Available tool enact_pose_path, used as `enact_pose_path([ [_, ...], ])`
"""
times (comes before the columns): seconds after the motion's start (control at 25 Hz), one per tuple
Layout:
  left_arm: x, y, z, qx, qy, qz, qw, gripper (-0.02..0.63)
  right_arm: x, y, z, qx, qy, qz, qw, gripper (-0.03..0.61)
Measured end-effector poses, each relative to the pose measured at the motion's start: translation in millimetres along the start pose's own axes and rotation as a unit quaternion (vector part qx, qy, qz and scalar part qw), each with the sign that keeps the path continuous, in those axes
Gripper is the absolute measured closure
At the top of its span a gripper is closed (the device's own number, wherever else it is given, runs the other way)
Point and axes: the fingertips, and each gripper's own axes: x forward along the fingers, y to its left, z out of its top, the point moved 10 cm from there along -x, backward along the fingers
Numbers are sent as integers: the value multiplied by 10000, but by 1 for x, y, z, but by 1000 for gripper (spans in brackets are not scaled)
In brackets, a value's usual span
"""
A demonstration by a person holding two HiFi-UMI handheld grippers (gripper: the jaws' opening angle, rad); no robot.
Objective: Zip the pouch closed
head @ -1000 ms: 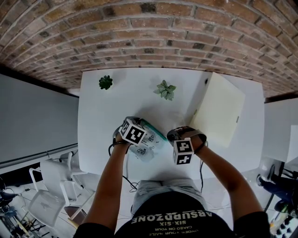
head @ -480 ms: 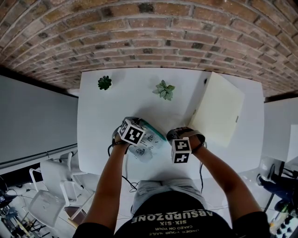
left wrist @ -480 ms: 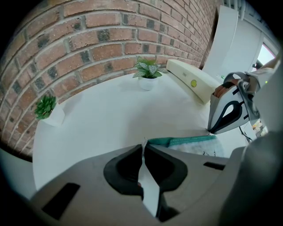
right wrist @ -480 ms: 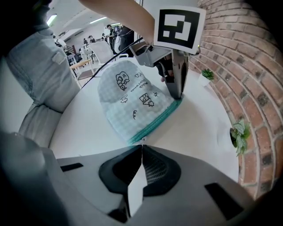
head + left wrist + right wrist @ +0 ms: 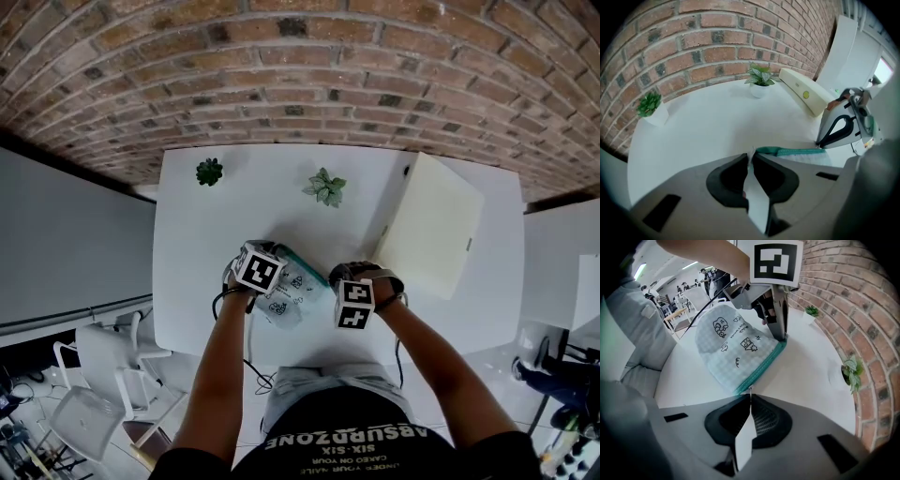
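The pale blue-and-white checked fabric pouch (image 5: 298, 287), printed with small dark doodles and edged with a teal zip band, sits over the near middle of the white rectangular table (image 5: 202, 234). It is stretched between the two hand-held grippers. In the right gripper view the teal zip band (image 5: 765, 365) runs as one straight line from one gripper to the other. The checked body spreads away from that line toward the person. Whether the zip teeth are joined along the band cannot be told.

Left gripper (image 5: 751, 161): jaws together, clamped on the far end of the pouch where the teal band begins. In the head view this gripper stands at the pouch's left end, under its black-and-white marker cube (image 5: 260, 270).

Right gripper (image 5: 750, 397): jaws together, pinching the near end of the pouch at the tip of the teal band. A thin pale sliver shows at the jaw tips. It is too small to identify.

Both grippers point steeply down at the table.

Other items on the table:
- a small dark green potted plant (image 5: 209, 171) near the far left corner;
- a small pale-leaved potted plant (image 5: 324, 187) at the far middle;
- a flat cream rectangular box (image 5: 429, 227) on the right side, well apart from the pouch.

A red brick wall (image 5: 300, 75) stands behind the table.
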Motion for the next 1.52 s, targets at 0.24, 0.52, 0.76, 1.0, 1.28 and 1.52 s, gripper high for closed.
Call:
enact_pose_path([
  [0.24,-18,9,-11,-926,-464,13,9946,515,-5,3,-1,338,-42,-117,9994,521],
  [0.52,-48,14,-23,-1629,-1128,208,9800,503,-20,6,-3,829,-428,-364,9950,514],
  [0.76,-73,-1,-21,-1524,-1579,354,9750,503,-43,2,1,1562,-972,-539,9814,514],
  [1.0,-100,-17,-16,-1477,-2098,492,9653,503,-70,-2,8,2226,-1656,-994,9556,531],
  [1.28,-131,-40,-19,-1508,-2576,545,9529,503,-103,8,21,2939,-2556,-1578,9074,565],
  [1.52,-153,-64,-20,-1273,-2898,692,9461,543,-124,20,28,3231,-3145,-1643,8773,580],
])
